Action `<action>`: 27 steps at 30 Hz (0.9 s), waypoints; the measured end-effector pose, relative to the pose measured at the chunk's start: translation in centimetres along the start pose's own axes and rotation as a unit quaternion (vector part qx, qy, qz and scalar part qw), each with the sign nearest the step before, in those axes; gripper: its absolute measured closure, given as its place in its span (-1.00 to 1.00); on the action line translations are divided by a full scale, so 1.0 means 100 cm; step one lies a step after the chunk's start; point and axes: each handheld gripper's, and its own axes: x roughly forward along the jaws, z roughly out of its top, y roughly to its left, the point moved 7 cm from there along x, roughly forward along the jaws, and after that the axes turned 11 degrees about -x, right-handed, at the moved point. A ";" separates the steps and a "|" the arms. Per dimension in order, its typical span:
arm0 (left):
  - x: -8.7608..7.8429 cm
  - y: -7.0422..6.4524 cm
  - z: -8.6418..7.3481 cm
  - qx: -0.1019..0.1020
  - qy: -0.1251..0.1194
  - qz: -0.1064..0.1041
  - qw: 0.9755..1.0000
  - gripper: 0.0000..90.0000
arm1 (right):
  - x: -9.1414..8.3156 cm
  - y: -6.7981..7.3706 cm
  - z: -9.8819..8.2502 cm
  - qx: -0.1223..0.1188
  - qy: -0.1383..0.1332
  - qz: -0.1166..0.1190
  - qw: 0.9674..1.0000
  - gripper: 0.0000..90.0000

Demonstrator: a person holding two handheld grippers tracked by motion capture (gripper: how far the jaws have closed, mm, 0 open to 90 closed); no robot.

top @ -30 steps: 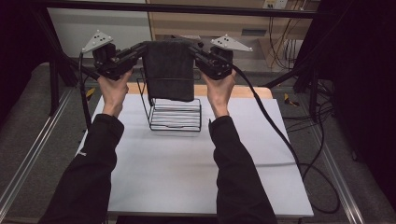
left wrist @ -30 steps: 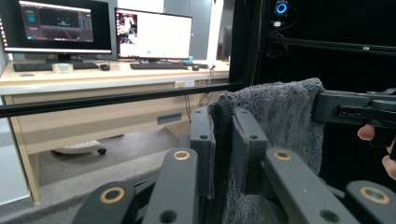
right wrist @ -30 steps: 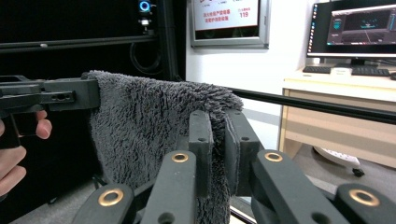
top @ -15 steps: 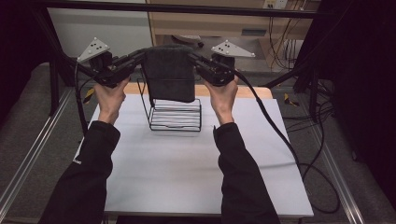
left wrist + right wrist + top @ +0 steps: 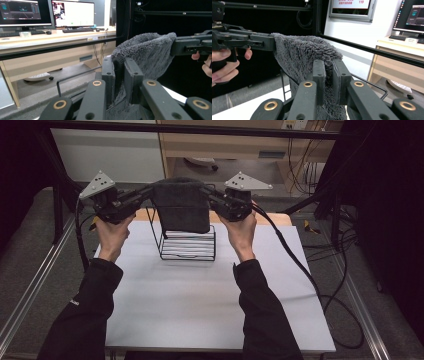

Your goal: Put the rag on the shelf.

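Note:
A dark grey fluffy towel [image 5: 181, 205] hangs stretched between both grippers, above a black wire rack [image 5: 187, 245] on the white table [image 5: 200, 300]. My left gripper [image 5: 150, 191] is shut on the towel's left top corner, and my right gripper [image 5: 206, 190] is shut on its right top corner. In the left gripper view the jaws pinch the towel [image 5: 147, 52] at the left gripper [image 5: 120, 72], with the other gripper clamping the far corner. The right gripper view shows the right gripper [image 5: 329, 72] pinching the towel [image 5: 304, 55] likewise. The towel's lower edge hangs just over the rack's top.
The rack holds a stack of white, striped items [image 5: 189, 248]. A wooden shelf unit [image 5: 225, 145] and a black frame bar [image 5: 200, 127] stand behind the table. Cables [image 5: 310, 270] trail off the table's right side. Monitors [image 5: 72, 13] sit on a desk.
Both hands have moved slightly apart and lowered a little, pulling the towel tauter above the rack. Both grips remain unchanged.

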 end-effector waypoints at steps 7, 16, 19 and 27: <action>0.001 0.000 0.000 -0.004 0.003 0.007 1.000 0.77 | 0.002 0.002 -0.003 -0.005 0.008 -0.008 1.000 0.85; 0.014 -0.002 0.023 0.000 -0.008 0.026 1.000 0.78 | 0.010 -0.017 0.003 0.025 -0.009 -0.030 0.999 0.85; 0.015 -0.004 0.031 -0.008 -0.018 0.018 1.000 0.78 | 0.009 -0.022 0.010 0.026 -0.017 -0.037 0.999 0.85; 0.007 -0.008 0.034 -0.003 -0.028 0.013 1.000 0.78 | 0.005 -0.020 0.024 0.006 -0.022 -0.039 0.999 0.85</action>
